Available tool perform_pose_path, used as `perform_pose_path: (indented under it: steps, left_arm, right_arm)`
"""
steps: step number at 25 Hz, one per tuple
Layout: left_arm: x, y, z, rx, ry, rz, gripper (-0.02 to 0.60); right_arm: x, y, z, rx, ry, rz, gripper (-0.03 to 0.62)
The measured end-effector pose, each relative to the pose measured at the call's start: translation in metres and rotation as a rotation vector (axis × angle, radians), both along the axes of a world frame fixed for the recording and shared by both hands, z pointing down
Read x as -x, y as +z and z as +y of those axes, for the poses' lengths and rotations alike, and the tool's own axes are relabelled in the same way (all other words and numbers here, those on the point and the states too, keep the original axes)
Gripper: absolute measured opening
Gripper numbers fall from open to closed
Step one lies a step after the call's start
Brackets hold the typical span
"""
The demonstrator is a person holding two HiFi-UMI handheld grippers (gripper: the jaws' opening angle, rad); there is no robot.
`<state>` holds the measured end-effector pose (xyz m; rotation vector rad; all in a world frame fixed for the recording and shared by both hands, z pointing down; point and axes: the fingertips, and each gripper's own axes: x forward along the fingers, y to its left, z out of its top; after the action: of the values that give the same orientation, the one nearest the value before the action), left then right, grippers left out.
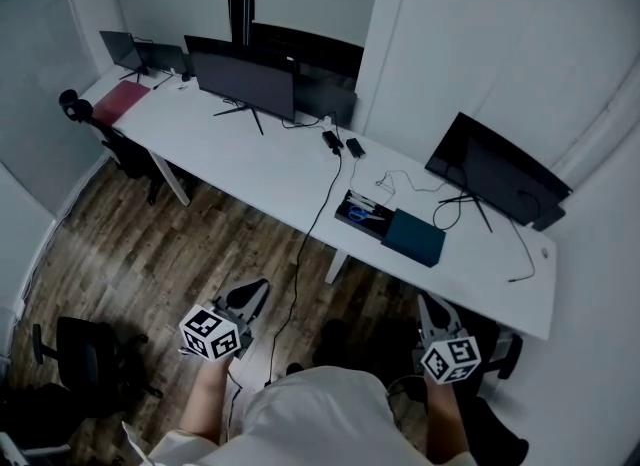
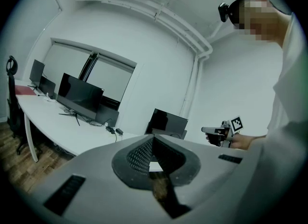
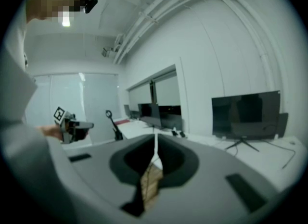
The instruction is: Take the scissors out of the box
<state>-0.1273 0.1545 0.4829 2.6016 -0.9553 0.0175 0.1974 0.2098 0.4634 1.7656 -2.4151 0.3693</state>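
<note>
The scissors (image 1: 357,214), showing little more than blue handles, lie in the open box (image 1: 378,226) on the white surface (image 1: 270,169), just beside a teal block (image 1: 413,237) that is likely its lid. They should be light and rigid with slick blades, so the handle loops or the shank by the pivot look the safest place to pinch. Both tools hang well apart from the box, over the floor (image 1: 200,244). The left tongs (image 2: 153,140) are clenched on nothing, and the right tongs (image 3: 155,143) are likewise pressed together and empty.
</note>
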Motion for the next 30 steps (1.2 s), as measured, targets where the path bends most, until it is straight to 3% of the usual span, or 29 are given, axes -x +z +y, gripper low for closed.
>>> perform_pose_path:
  steps: [11,30]
  left_arm:
    - [-0.047,0.003,-0.063,0.007,0.021,-0.025,0.032]
    - [-0.115,0.014,-0.178,0.045,-0.048,-0.081,0.031]
  right_arm:
    - [-0.022,0.019,-0.087,0.032,-0.043,-0.03,0.035]
    - [-0.074,0.049,-0.229,0.078,-0.182,-0.06,0.035]
